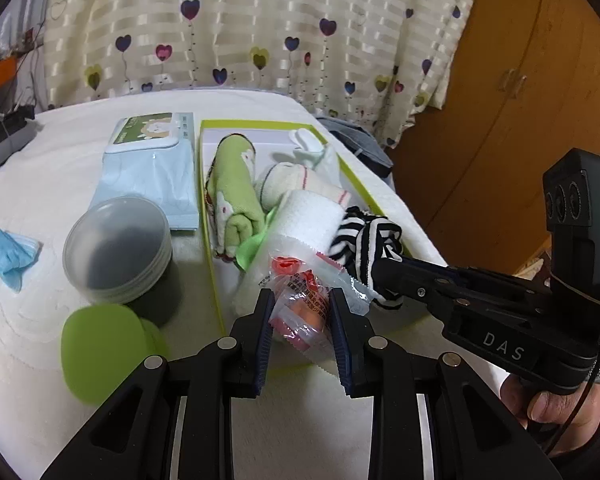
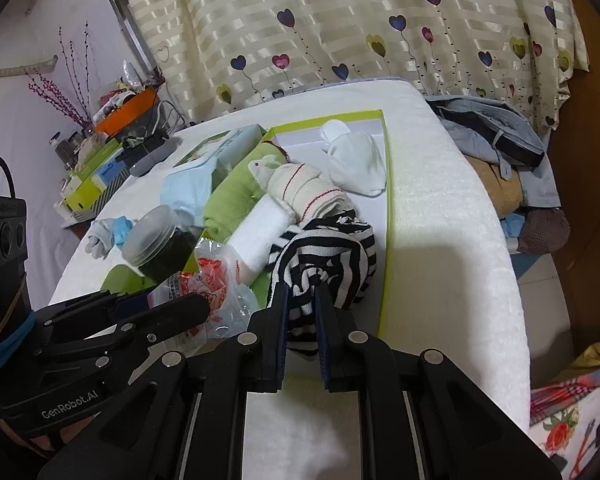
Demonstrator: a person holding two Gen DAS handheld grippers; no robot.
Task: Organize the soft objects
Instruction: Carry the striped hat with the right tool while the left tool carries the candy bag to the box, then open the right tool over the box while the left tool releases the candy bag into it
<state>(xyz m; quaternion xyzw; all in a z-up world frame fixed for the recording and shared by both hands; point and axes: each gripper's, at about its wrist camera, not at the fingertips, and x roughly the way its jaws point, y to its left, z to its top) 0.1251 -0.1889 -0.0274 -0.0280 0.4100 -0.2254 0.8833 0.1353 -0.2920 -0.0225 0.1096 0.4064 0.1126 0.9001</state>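
Soft objects piled in a green-rimmed box (image 1: 211, 216) on a white-covered bench (image 1: 100, 344). Inside: green towel with a rabbit patch (image 1: 230, 192), cream roll with red stripes (image 1: 300, 184), white rolled towel (image 1: 300, 216), pair of small white mittens (image 2: 356, 160) at the far end.

Black-and-white striped cloth (image 2: 328, 264) bunched at the near right corner of the box, pinched between the jaws of the right gripper (image 2: 302, 320); jaws narrow, closed on a fold of the fabric. Same cloth seen from the left wrist (image 1: 364, 236), touching the white rolled towel.

Clear plastic packet with red print (image 1: 300, 300) held between the jaws of the left gripper (image 1: 300, 316); jaws part-way apart, pads pressing on both sides of the packet, over the near end of the box. Packet crinkled, lying against the white rolled towel.

Outside the box, to its left: pale blue tissue pack (image 1: 148, 172) just beside the rim, dark jar with a frosted lid (image 1: 118, 244) nearer, green disc (image 1: 104, 348) in front of the jar, blue face mask (image 1: 10, 252) well apart toward the bench edge.

Heart-print curtain (image 1: 260, 28) behind the bench, wooden cabinet (image 1: 512, 92) to the right. Part of a hand (image 1: 556, 408) visible under the right gripper's handle
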